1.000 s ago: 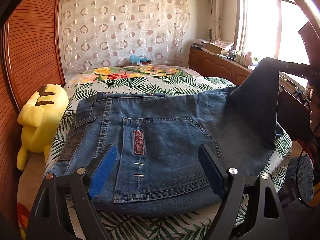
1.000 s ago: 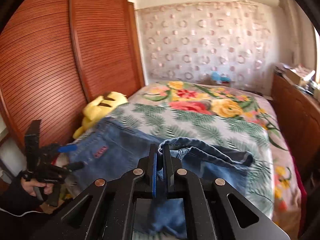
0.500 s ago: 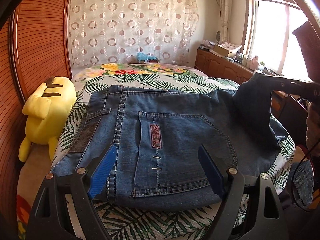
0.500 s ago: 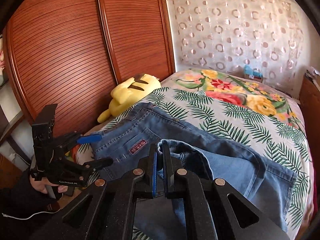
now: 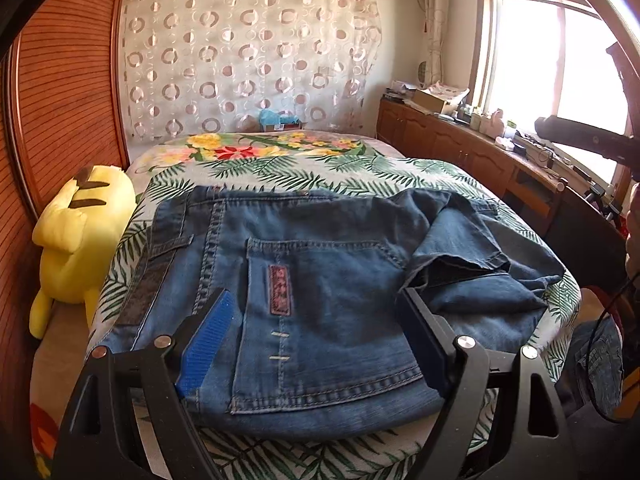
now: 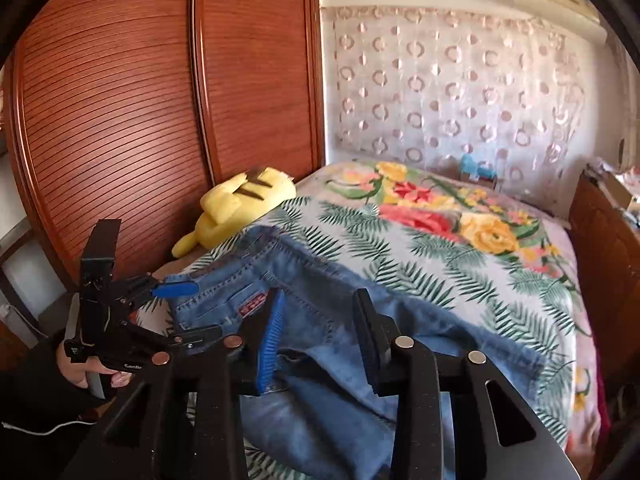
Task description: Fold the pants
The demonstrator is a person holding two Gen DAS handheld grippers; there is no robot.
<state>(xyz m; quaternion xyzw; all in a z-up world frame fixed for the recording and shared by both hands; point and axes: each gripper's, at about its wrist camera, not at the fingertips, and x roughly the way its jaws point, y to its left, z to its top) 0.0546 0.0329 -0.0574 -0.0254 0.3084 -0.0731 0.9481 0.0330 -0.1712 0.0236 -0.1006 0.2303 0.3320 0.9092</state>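
Note:
Blue denim pants (image 5: pixel 312 280) lie on the bed, back pocket up, with the leg end (image 5: pixel 472 240) dropped in a loose heap over their right side. My left gripper (image 5: pixel 316 320) is open and empty, hovering over the pants' near edge. My right gripper (image 6: pixel 318 324) is open and empty above the rumpled leg (image 6: pixel 360 360). The left gripper also shows in the right wrist view (image 6: pixel 188 308), open at the pants' far end.
The bed (image 5: pixel 280 168) has a leaf and flower cover. A yellow plush toy (image 5: pixel 80 236) lies at its left side by the wooden wardrobe doors (image 6: pixel 120 120). A wooden cabinet (image 5: pixel 460 148) runs under the window on the right.
My right gripper opened and let go of the pants leg, which dropped onto the pants' right side. The left gripper stayed open over the near edge.

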